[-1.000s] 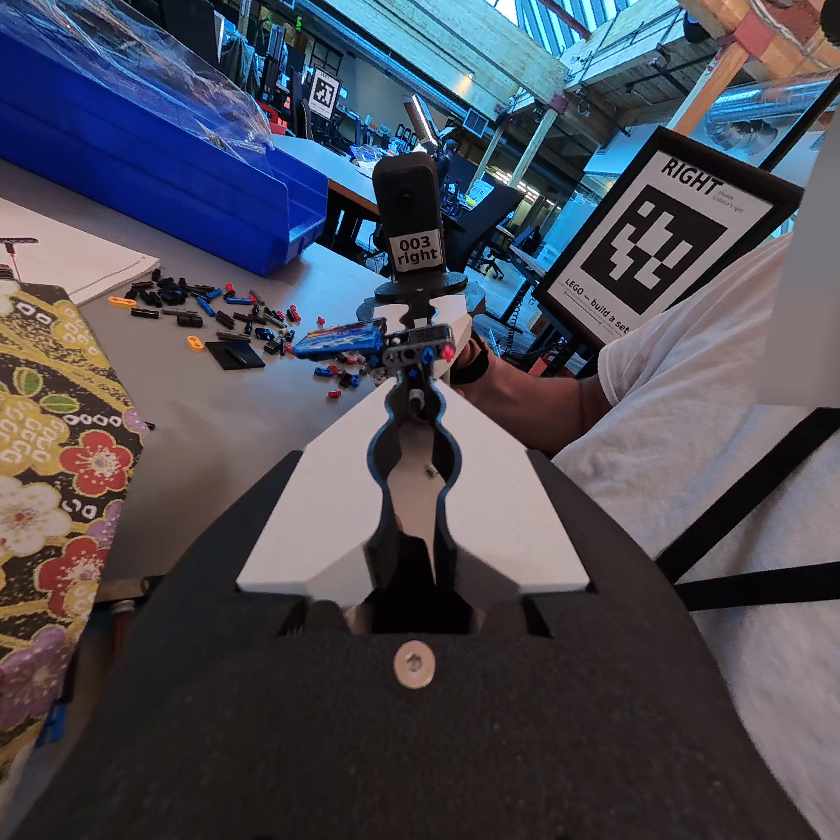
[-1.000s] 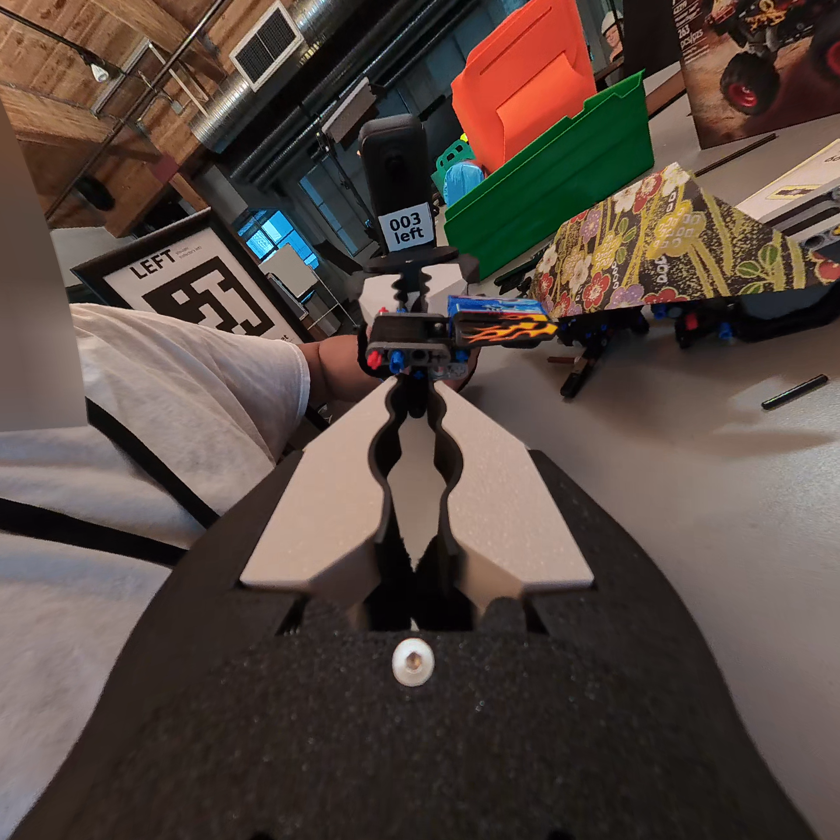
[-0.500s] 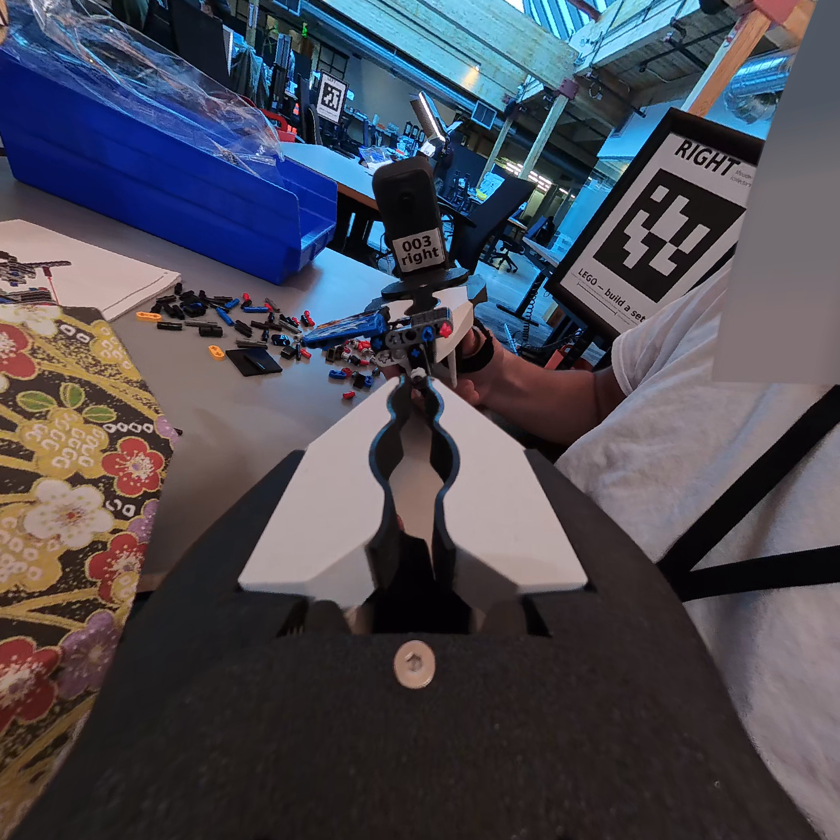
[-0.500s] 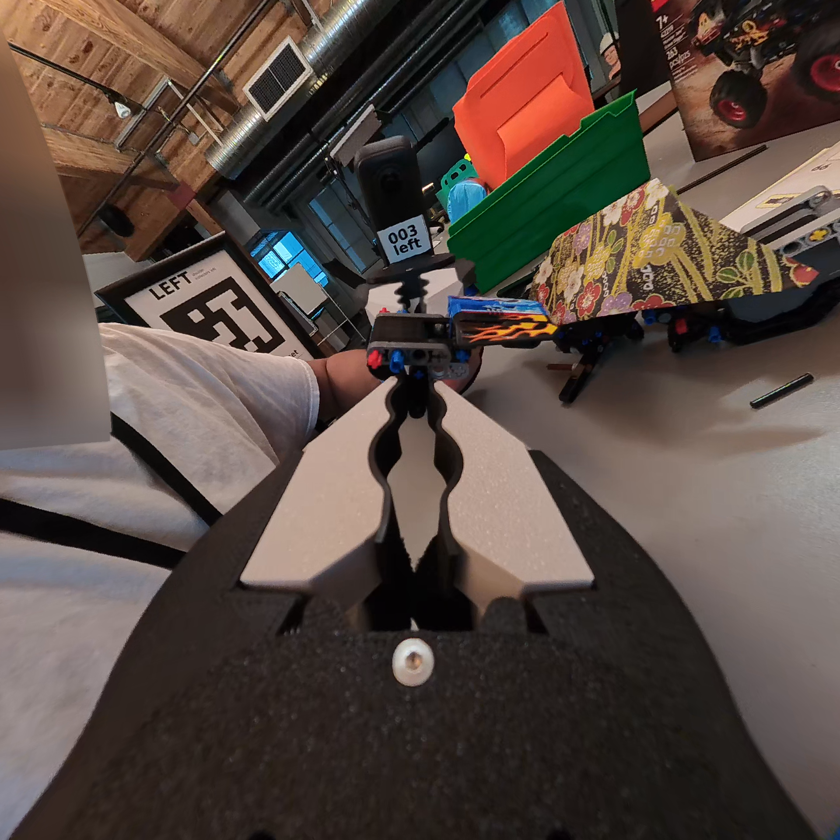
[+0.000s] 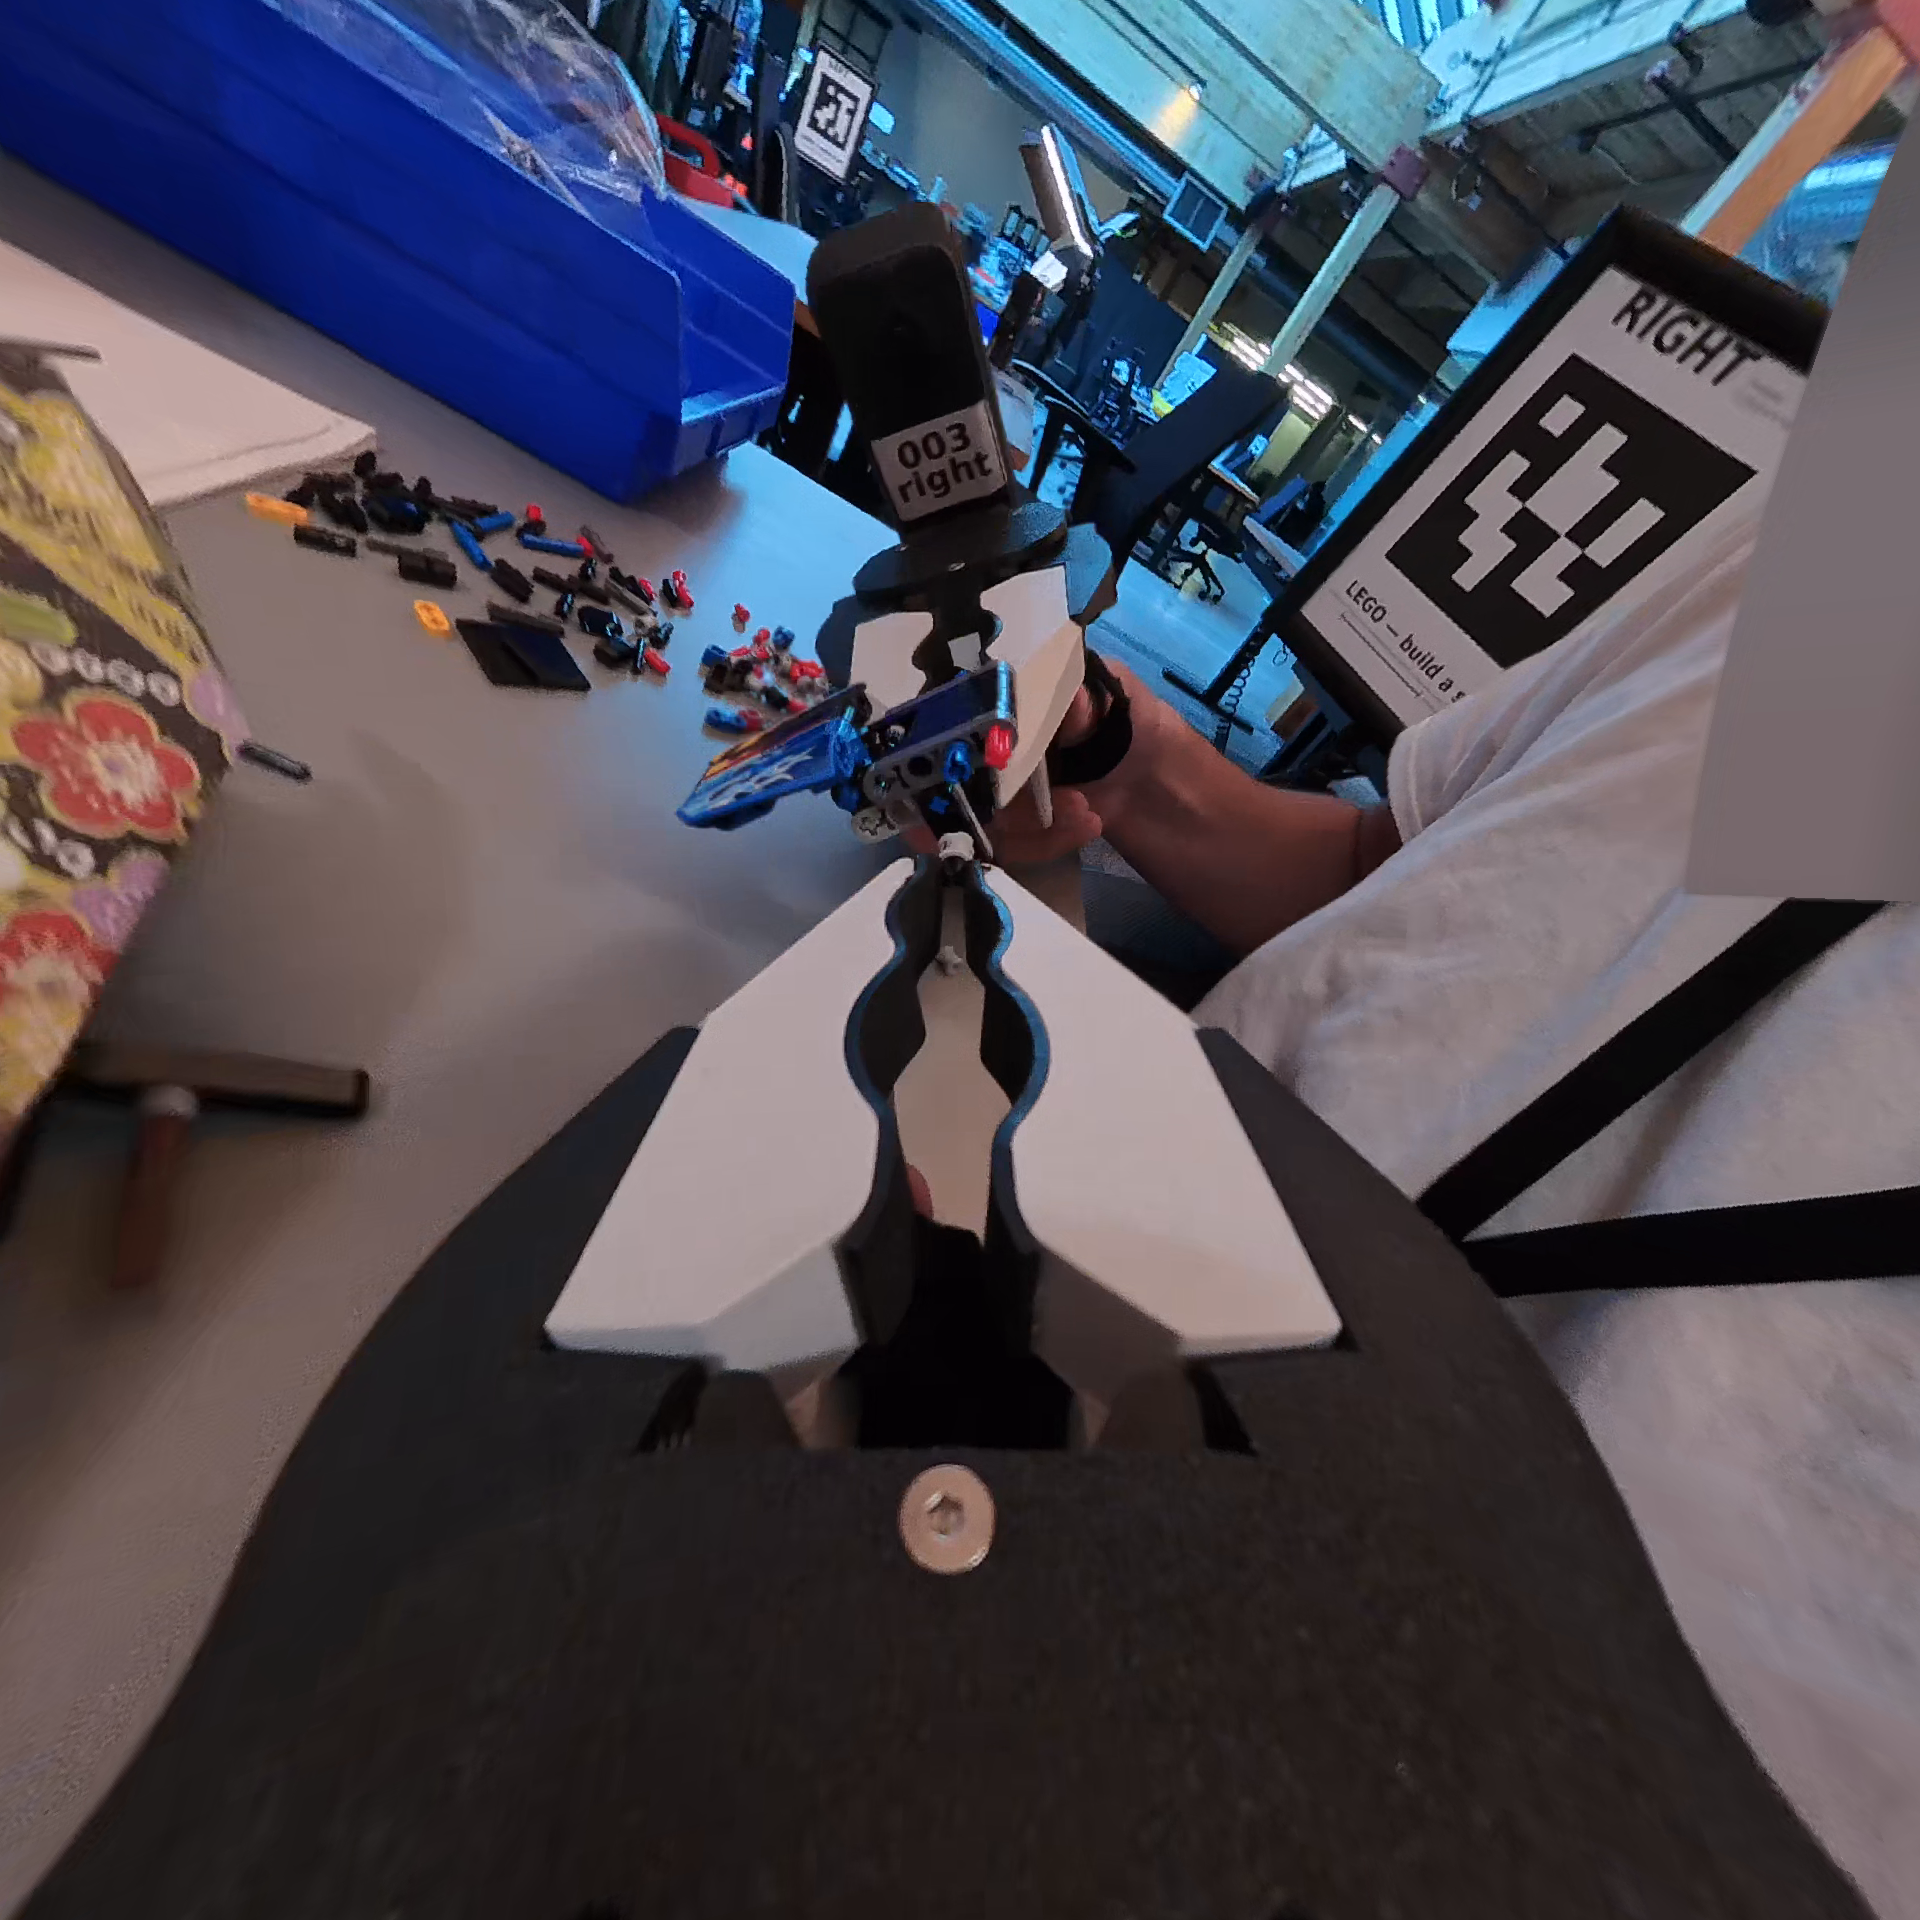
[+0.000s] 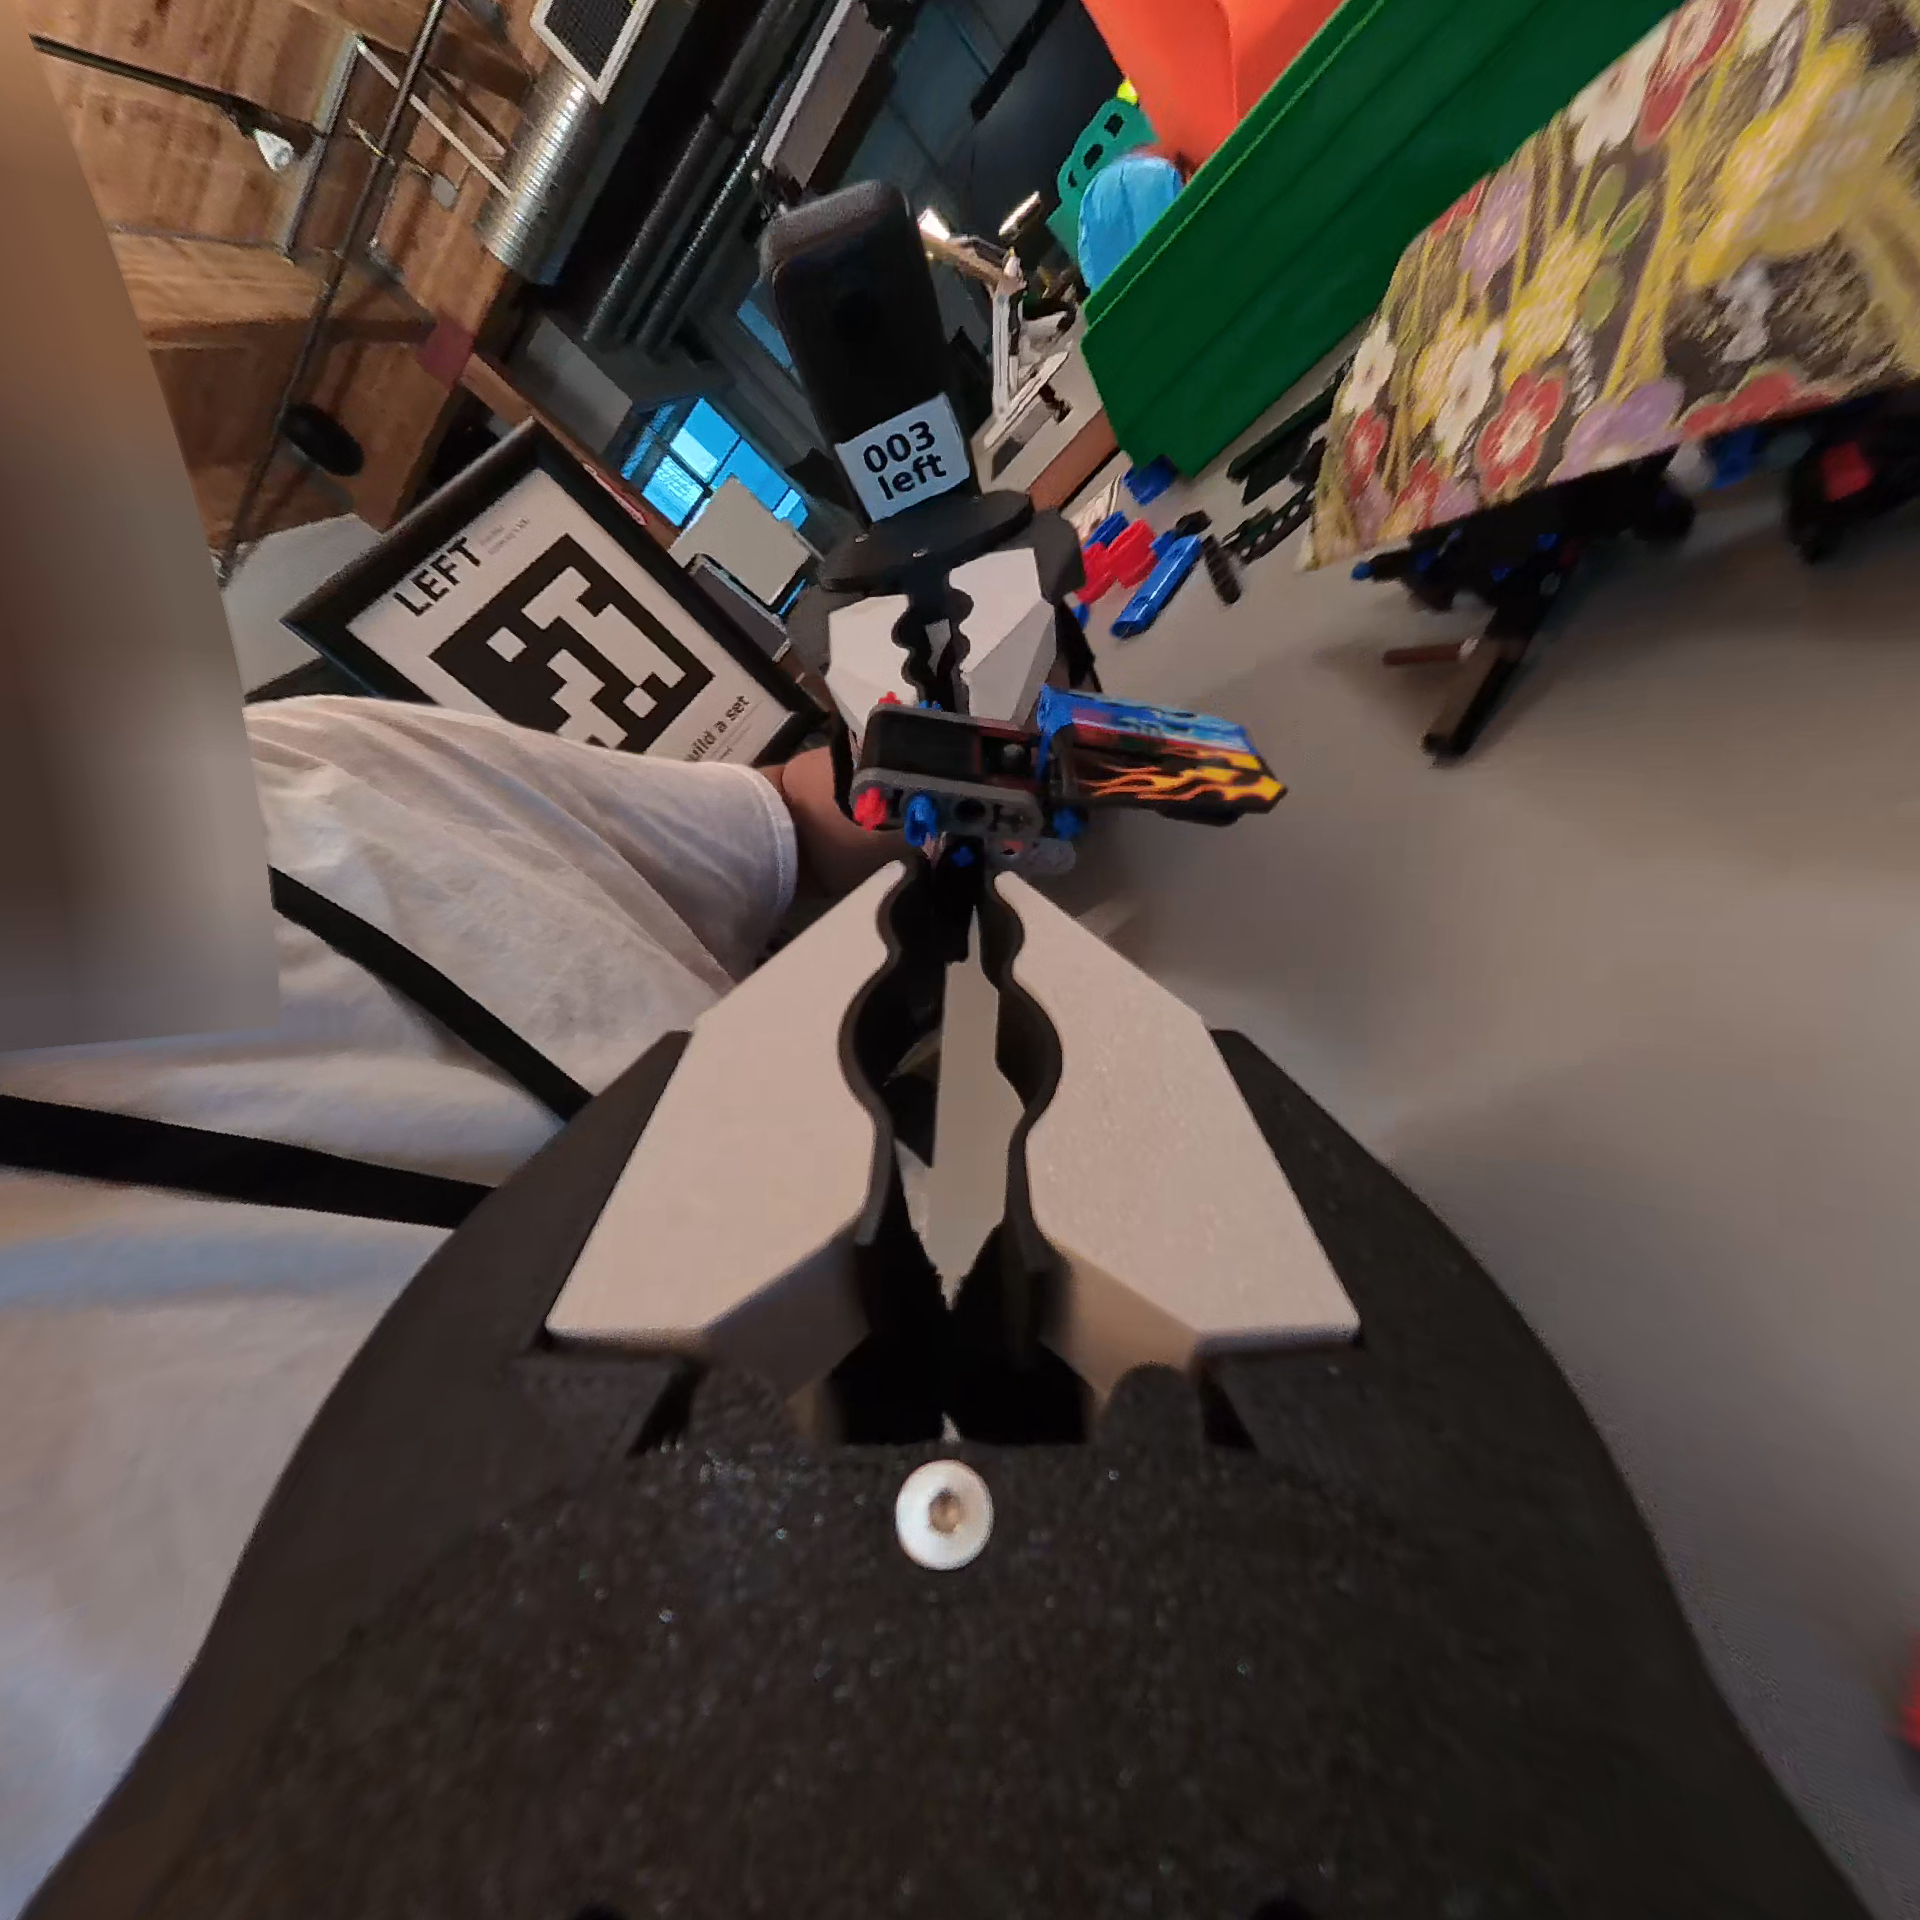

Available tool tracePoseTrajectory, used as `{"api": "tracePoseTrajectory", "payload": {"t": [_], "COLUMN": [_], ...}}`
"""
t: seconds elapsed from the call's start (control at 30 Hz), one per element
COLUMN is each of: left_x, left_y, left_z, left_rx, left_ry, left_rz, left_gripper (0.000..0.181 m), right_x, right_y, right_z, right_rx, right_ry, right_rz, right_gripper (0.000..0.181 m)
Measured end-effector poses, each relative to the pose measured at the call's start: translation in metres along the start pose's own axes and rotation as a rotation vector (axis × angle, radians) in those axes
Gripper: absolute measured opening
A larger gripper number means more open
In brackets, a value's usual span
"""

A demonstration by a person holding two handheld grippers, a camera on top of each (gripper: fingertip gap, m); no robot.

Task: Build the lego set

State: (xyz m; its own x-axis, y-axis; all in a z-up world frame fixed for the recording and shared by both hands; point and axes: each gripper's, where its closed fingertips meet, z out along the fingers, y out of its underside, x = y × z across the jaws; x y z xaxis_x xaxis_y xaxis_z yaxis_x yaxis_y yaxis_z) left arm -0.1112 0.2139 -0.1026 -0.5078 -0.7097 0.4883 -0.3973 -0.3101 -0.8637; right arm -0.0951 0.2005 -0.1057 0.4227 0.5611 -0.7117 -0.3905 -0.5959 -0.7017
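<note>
Both grippers, left gripper (image 5: 951, 883) and right gripper (image 6: 951, 878), pinch one lego assembly (image 5: 883, 743); grip points hidden, background motion-blurred.

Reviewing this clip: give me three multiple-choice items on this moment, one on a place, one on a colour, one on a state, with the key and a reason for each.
1. Where do the loose small lego pieces lie?
A. inside the blue plastic bin
B. on the grey table, in front of the blue plastic bin
C. on the person's white sleeve

2. What colour is the flame print on the side panel of the small lego assembly?
A. green and white
B. pink and purple
C. orange and yellow

3. What is the state of the small lego assembly?
A. held in the air between both grippers
B. lying flat on the table
C. resting on the flowered cloth

Key: 1 B, the pieces are scattered on the grey table before the blue plastic bin. 2 C, orange and yellow flames show in the right wrist view. 3 A, the left gripper and right gripper meet at it above the table.
</note>
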Motion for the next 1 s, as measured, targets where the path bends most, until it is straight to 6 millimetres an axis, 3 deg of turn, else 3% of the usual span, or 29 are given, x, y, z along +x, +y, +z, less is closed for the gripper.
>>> {"api": "tracePoseTrajectory", "payload": {"t": [0.2,0.43,0.73,1.0], "left_x": [0.029,0.041,0.029,0.025], "left_y": [0.024,0.038,0.045,0.048], "left_z": [-0.022,-0.043,-0.042,-0.037], "left_rx": [0.005,0.008,-0.046,-0.106], "left_ry": [-0.06,-0.166,-0.234,-0.225], "left_rz": [-0.086,-0.064,-0.013,0.016], "left_gripper": [0.001,0.001,0.002,0.002], "right_x": [-0.018,-0.02,-0.004,-0.002], "right_y": [0.033,0.054,0.057,0.063], "right_z": [0.03,0.058,0.058,0.053], "right_rx": [-0.044,-0.176,-0.227,-0.284], "right_ry": [-0.045,0.022,0.16,0.198], "right_rz": [0.125,-0.016,-0.163,-0.224], "right_gripper": [0.012,0.027,0.036,0.04]}}
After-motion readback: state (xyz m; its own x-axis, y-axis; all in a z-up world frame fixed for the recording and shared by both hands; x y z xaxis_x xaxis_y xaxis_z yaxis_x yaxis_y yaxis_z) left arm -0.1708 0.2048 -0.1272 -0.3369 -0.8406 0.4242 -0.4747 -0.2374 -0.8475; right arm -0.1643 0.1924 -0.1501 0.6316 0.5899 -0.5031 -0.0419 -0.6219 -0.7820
